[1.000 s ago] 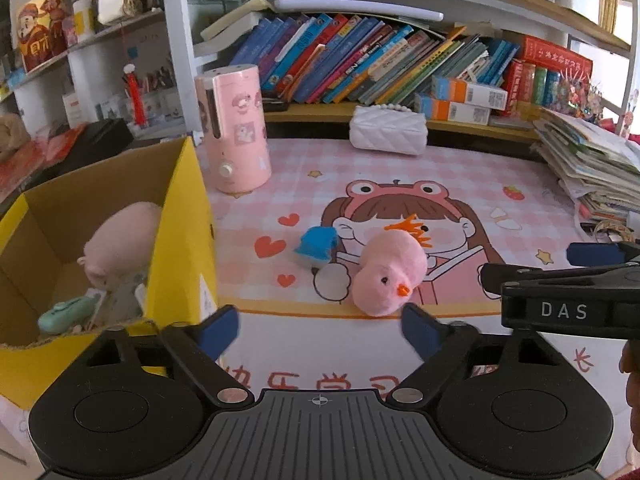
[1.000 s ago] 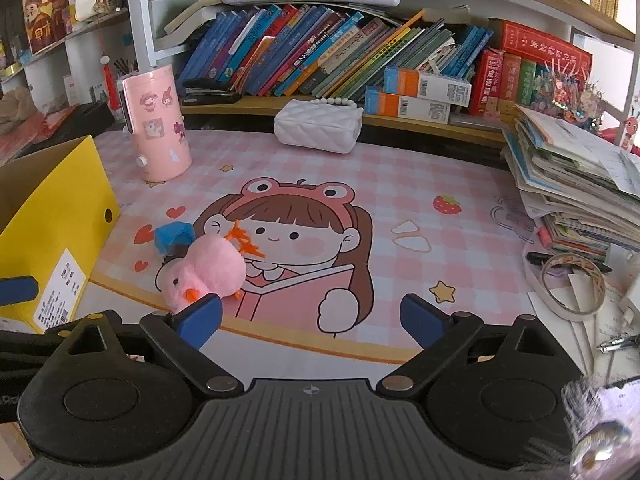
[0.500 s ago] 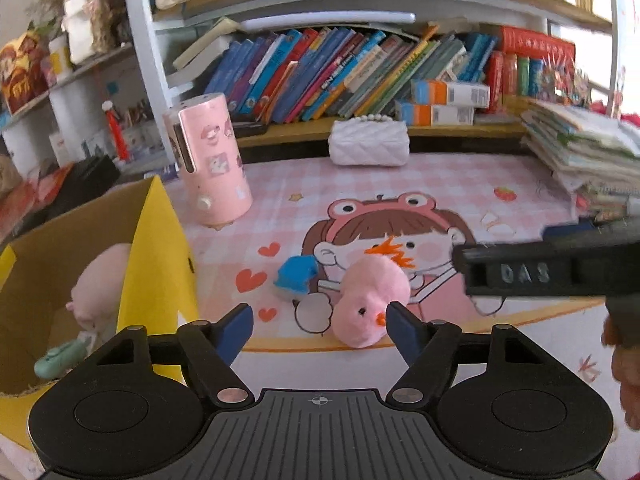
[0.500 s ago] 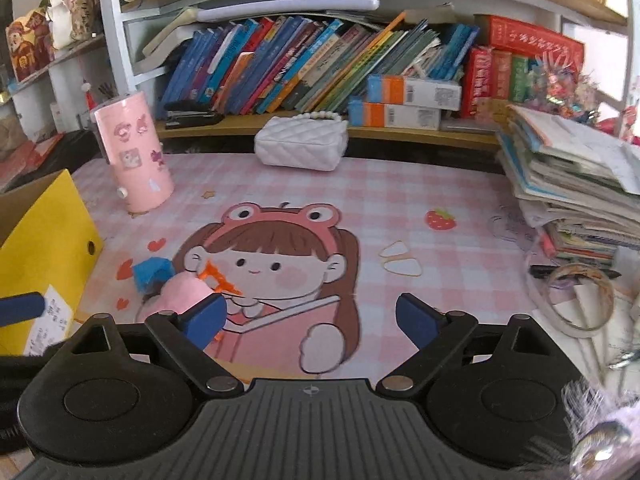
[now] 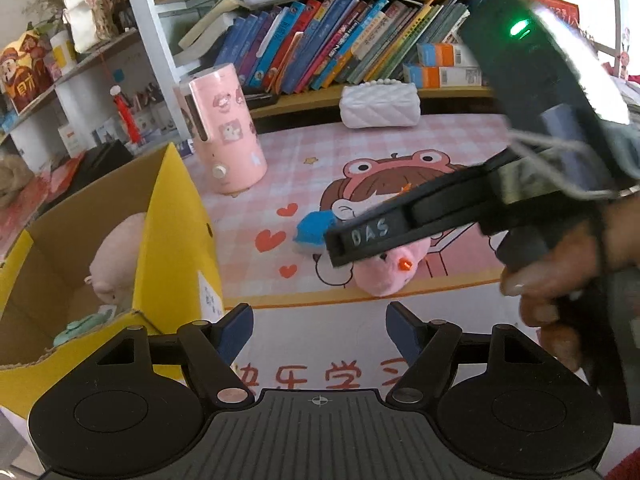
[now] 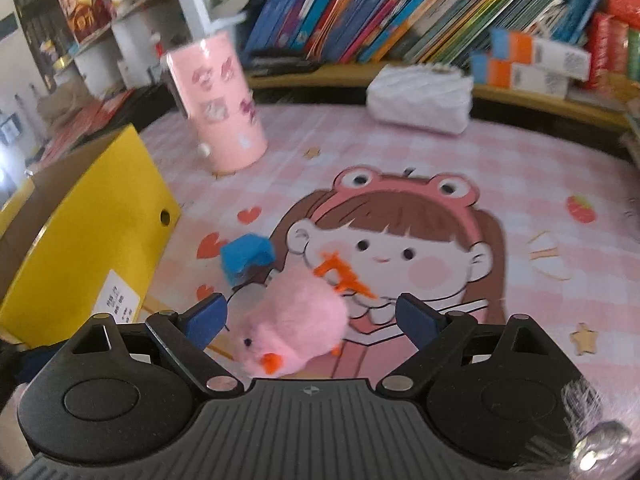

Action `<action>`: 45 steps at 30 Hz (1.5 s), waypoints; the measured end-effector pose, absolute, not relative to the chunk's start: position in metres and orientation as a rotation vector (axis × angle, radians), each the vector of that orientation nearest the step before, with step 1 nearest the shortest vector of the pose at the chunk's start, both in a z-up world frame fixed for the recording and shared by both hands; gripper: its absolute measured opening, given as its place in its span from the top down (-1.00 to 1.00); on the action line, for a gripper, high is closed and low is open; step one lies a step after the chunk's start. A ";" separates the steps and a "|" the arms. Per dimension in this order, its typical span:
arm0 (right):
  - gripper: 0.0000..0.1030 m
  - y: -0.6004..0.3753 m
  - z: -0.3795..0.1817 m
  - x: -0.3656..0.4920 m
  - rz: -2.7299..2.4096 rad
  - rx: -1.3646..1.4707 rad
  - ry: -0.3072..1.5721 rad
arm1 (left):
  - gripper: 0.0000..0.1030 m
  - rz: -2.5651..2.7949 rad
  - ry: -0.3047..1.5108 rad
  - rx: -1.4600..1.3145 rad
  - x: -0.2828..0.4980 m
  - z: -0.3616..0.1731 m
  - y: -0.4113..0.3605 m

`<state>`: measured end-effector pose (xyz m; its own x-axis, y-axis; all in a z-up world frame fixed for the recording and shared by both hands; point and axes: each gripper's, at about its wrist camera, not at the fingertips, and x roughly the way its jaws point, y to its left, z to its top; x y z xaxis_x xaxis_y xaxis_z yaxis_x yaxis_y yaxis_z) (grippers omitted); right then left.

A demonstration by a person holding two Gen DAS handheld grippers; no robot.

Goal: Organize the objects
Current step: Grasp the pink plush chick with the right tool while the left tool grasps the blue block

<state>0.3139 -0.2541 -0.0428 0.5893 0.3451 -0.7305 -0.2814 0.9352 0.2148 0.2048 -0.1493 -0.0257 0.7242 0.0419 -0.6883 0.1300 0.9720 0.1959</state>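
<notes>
The right gripper (image 6: 310, 320) stands with its jaws wide apart, and the pink plush chick (image 6: 294, 326) lies between the blue pads, touching neither as far as the blurred view shows. The chick is round and fuzzy, with an orange beak pointing to 6 o'clock and an orange comb at 1 o'clock, and it rests on the pink cartoon mat (image 6: 520, 168). A small blue block (image 6: 246, 258) lies just beside it at 11 o'clock. The yellow cardboard box (image 6: 86, 240) stands at 9 o'clock. The left gripper (image 5: 318, 326) is spread and empty, its jaws having just narrowed slightly; the chick (image 5: 384, 276) lies beyond it at 1 o'clock.
</notes>
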 end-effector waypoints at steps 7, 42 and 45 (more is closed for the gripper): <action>-0.19 -0.256 -0.054 0.320 0.422 0.108 0.920 | -0.44 -0.054 0.740 0.234 0.203 -0.022 -0.151; -0.18 -0.356 -0.030 0.257 0.175 0.100 0.822 | 0.05 0.096 0.783 0.013 0.331 -0.073 -0.153; -0.18 -0.356 -0.030 0.256 0.173 0.099 0.824 | 0.17 0.090 0.784 0.020 0.334 -0.076 -0.154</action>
<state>0.2562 -0.3562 -0.0300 0.6663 0.1910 -0.7208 -0.1146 0.9814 0.1542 0.3341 -0.1540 -0.0755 0.7047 0.0886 -0.7039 -0.0736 0.9959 0.0517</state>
